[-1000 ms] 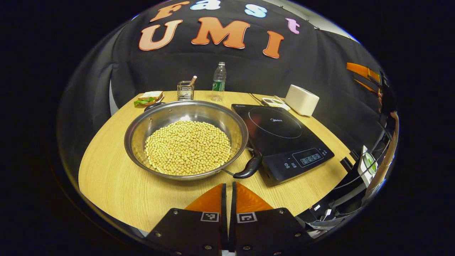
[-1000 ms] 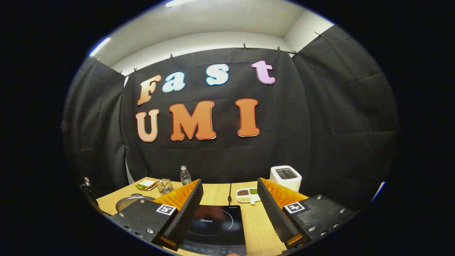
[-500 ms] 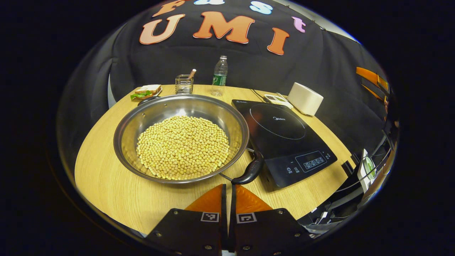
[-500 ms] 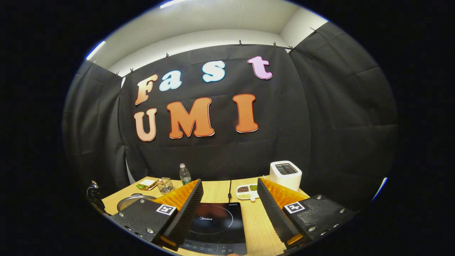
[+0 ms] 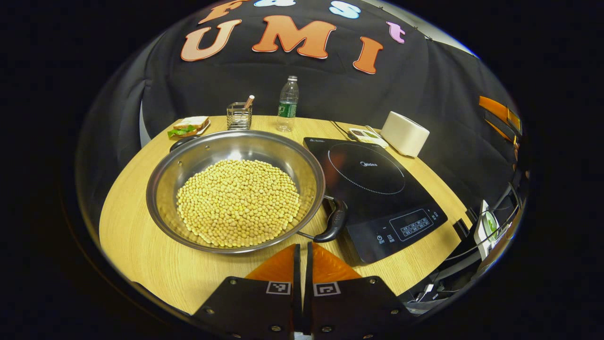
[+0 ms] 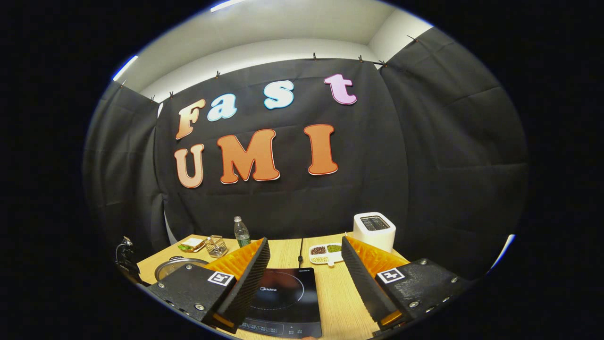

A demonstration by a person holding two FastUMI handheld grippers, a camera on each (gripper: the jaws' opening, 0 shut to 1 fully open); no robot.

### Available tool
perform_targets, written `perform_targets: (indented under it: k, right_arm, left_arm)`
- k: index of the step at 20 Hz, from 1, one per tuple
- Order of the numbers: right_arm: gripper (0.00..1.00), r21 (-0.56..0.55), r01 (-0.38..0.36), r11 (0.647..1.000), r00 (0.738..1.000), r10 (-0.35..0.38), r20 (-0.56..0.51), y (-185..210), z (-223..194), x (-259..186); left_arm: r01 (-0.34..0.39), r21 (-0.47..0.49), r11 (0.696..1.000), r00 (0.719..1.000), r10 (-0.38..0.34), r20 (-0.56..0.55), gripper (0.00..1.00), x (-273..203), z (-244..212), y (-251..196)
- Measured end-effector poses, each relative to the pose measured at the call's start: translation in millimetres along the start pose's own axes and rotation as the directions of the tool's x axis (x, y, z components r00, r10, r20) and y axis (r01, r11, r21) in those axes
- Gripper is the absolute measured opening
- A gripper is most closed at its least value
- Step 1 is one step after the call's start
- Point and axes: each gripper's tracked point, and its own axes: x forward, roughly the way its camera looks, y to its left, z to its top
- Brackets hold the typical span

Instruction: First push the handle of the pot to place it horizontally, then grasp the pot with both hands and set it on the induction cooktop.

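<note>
The steel pot (image 5: pixel 236 189) of soybeans sat on the surface beside the induction cooktop (image 5: pixel 377 184). The left tool (image 5: pixel 302 257), clenched and empty, neared the black handle (image 5: pixel 334 221); nudge it sideways gently. The right tool (image 6: pixel 304 269) hung released.

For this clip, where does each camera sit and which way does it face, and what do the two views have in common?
Left gripper view: rides on the left gripper, above the table's near edge, looking down over the pot of beans and its black handle; its own fingers sit together at the bottom.
Right gripper view: rides on the right gripper, held low and level, facing the booth wall over the induction cooktop; its own fingers stand apart.
Shared: pot, cooktop, water bottle, toaster, sandwich.
</note>
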Motion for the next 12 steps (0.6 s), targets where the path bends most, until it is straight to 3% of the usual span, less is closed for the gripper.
perform_targets:
  k: [2, 5, 8, 12]
  right_arm:
    - [0.95, -0.002, 0.004, 1.0, 1.0, -0.004, 0.0, -2.8, -1.7, 0.2]
    - [0.95, -0.004, 0.006, 1.0, 1.0, -0.006, -0.009, -5.0, -5.9, -0.6]
    - [0.95, 0.001, 0.007, 1.0, 1.0, -0.007, -0.016, -6.9, -8.5, 0.7]
    - [0.95, -0.003, 0.008, 1.0, 1.0, -0.008, -0.024, -9.0, -12.3, 1.8]
  left_arm:
    - [0.016, -0.035, 0.999, 1.0, -0.016, -0.017, 0.02, 4.7, -4.2, -5.4]
    - [-0.007, -0.003, 1.0, 0.999, 0.007, -0.044, 0.02, 9.2, -11.9, -0.3]
    - [0.038, -0.056, 0.998, 0.996, -0.042, -0.074, 0.02, 17.2, -16.8, -11.0]
    - [0.042, -0.056, 0.998, 0.996, -0.046, -0.078, 0.02, 26.0, -11.7, -15.1]
